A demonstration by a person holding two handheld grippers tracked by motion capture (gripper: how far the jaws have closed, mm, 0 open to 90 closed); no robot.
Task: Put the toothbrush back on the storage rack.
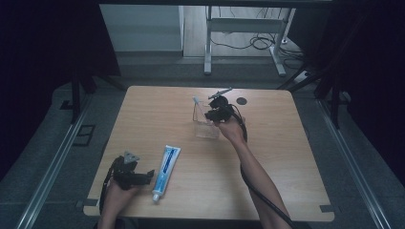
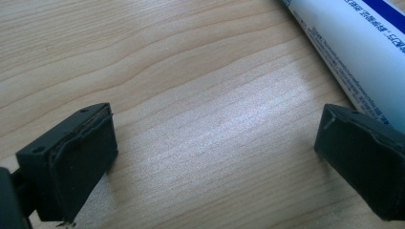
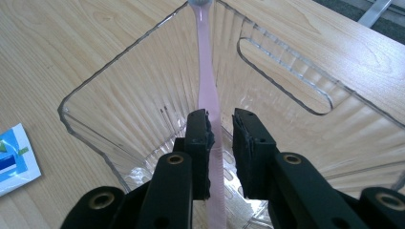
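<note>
A pink toothbrush [image 3: 208,71] stands slanted in a clear ribbed plastic container [image 3: 95,81] at the table's middle [image 1: 206,128], its head [image 1: 196,100] poking over the far rim. My right gripper [image 3: 221,117] reaches down into the container [image 1: 217,114]. The handle lies against one pad, and a narrow gap shows at the other, so the jaws are open around it. My left gripper [image 1: 145,176] rests low at the front left, jaws wide open [image 2: 219,133] over bare wood. A white and blue toothpaste tube [image 1: 165,168] lies just right of it [image 2: 344,52].
The wooden table [image 1: 286,157] has a small black round disc [image 1: 242,100] near its far edge. Behind the table stands a metal desk frame [image 1: 207,43] with cables on the floor. A corner of the toothpaste tube [image 3: 12,157] shows in the right gripper view.
</note>
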